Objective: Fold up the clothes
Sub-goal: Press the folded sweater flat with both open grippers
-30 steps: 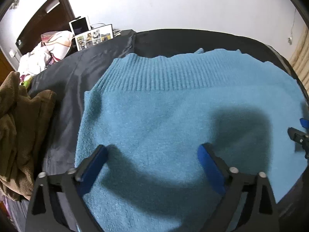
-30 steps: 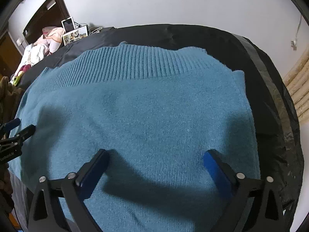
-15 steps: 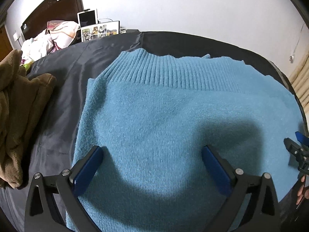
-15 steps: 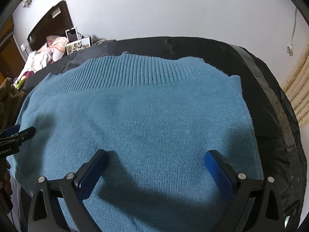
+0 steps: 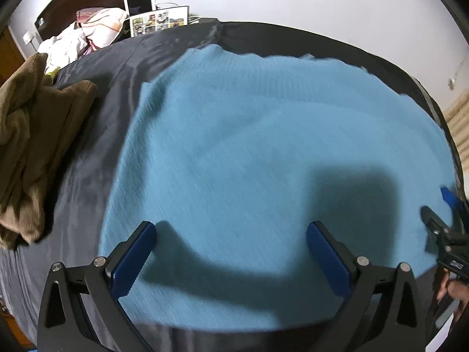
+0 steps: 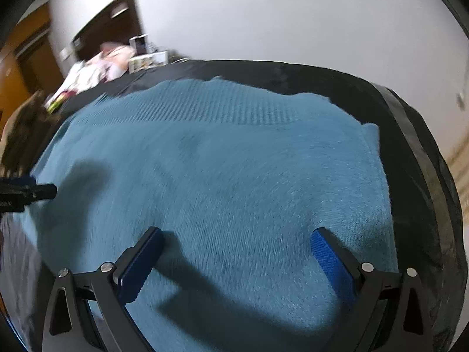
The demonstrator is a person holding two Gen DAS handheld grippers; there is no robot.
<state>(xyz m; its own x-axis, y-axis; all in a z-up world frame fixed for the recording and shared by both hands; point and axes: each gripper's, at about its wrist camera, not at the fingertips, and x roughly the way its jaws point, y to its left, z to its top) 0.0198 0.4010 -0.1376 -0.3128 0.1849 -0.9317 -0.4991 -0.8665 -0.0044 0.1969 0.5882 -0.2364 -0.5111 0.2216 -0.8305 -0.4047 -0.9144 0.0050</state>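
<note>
Left wrist view: motion blur softens the knit of the one blue sweater [image 5: 263,152], and its ribbed hem at 12 o'clock is barely readable. The sweater lies flat on the bed's dark sheet [image 5: 96,152], its near edge cut off behind the left claw [image 5: 231,252], which stands wide over the cloth with nothing between its two blue pads. At 3 o'clock the right claw [image 5: 448,214] pokes in, mostly cropped by the frame edge. One brown garment [image 5: 32,146] is heaped at 9 o'clock, partly out of frame. At 11 o'clock sit a pale bundle of bedding [image 5: 88,32] and one photo frame [image 5: 159,25].

Right wrist view: heavier blur here. The same sweater [image 6: 222,176] fills the middle, ribbing at 12 o'clock. The right claw [image 6: 237,252] is spread wide and empty. The left claw [image 6: 26,192] enters at 9 o'clock, cut off, so its spread cannot be told from this view. The brown heap [image 6: 20,135] at 10 o'clock is only a smear.
</note>
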